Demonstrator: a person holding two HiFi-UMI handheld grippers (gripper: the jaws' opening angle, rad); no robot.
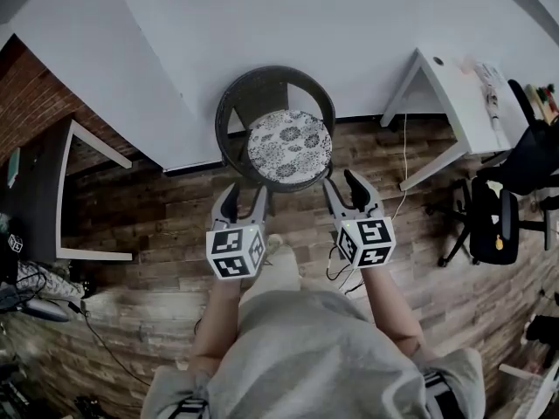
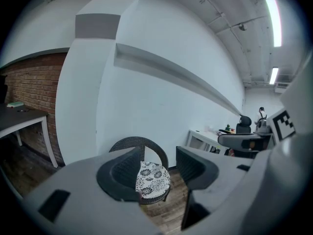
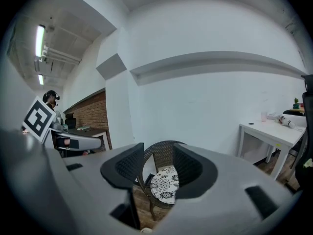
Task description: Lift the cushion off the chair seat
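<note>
The cushion point(image 1: 289, 144) lies flat on the round seat of the wicker chair point(image 1: 275, 77), straight ahead of both grippers and a little beyond their tips; it fills the seat, and its near edge faces them. The chair backs against the white wall point(image 1: 262, 16), so the open front is the only easy side to reach from; that is likely why the person stands square to it.

The left gripper point(image 1: 244, 201) and the right gripper point(image 1: 345, 190) are held side by side at about one height, each aimed at the chair; the cushion sits ahead and between them. Both have their jaws spread wide with nothing between them. Each gripper's own view shows the cushion only far off through the gap, clear of the pads. Neither touches the chair or the cushion.

Two open grippers flanking a broad, soft pad suggest a two-sided grasp, one on each edge — a single pinch would probably let it droop; yet the scene fits equally a reach toward the cushion or a drawing back from one just laid down.
</note>
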